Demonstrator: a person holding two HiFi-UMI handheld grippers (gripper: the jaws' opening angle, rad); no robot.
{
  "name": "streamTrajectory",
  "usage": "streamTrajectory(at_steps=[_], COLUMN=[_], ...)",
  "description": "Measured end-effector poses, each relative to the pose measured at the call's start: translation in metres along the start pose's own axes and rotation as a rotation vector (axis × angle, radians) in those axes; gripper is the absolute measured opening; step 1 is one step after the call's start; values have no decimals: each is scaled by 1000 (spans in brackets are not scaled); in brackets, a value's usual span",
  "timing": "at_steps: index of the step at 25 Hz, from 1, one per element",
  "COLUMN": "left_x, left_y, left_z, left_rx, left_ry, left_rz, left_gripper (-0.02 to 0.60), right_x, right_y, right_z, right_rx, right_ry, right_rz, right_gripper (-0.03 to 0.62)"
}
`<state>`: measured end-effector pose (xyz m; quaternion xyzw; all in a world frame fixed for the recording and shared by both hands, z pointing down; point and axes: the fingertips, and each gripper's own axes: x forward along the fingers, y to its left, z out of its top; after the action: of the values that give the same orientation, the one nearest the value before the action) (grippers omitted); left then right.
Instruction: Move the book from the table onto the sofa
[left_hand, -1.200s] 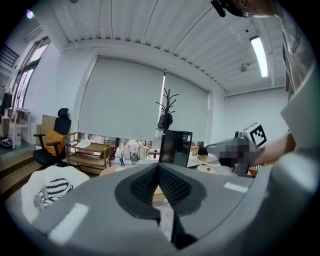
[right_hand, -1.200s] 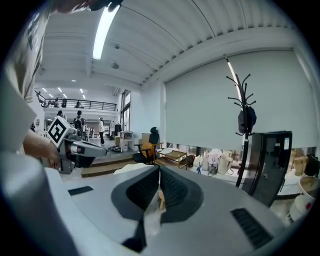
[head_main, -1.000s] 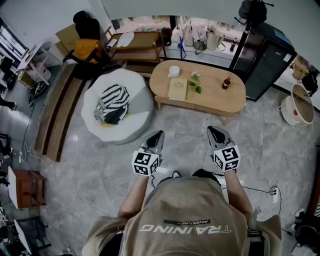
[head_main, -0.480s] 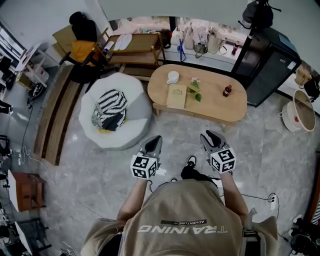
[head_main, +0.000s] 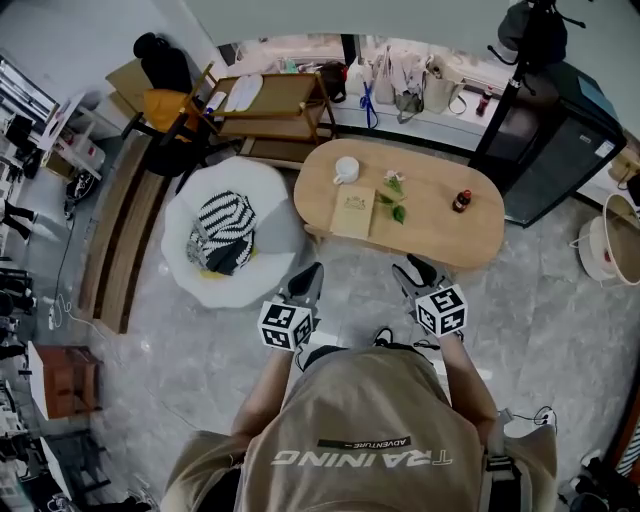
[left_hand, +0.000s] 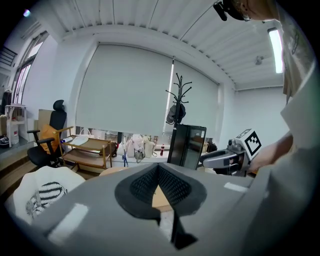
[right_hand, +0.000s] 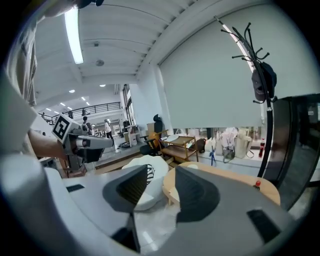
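Nearer table (head_main: 432, 236), left gripper (head_main: 309, 277) closed, empty, right gripper (head_main: 416, 269) jaws just spreading, empty

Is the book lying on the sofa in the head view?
No, the book lies on the wooden table, apart from the white sofa.

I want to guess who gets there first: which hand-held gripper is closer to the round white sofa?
Left. The left hand-held gripper hangs beside the round white sofa, at its near edge. The right hand-held gripper is farther off, before the oval wooden table.
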<state>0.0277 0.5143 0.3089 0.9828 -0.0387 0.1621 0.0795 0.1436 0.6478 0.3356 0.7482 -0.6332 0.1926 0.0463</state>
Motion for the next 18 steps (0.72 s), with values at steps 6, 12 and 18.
streamTrajectory(at_steps=[6,12,18], left_x=[35,74,136], left_y=[13,62,139], left_z=[10,8,25], left_rx=[-24,-39,-43], left_ry=[8,53,59], left_rz=[13,4,-49], left_gripper=[6,6,6], right_x=[35,83,152], right_y=[-31,-54,-92], right_z=[3,4,32], right_rx=[40,78,76], right_ry=[24,59,96], right_rz=[32,29,-42], right_gripper=[150,151,152])
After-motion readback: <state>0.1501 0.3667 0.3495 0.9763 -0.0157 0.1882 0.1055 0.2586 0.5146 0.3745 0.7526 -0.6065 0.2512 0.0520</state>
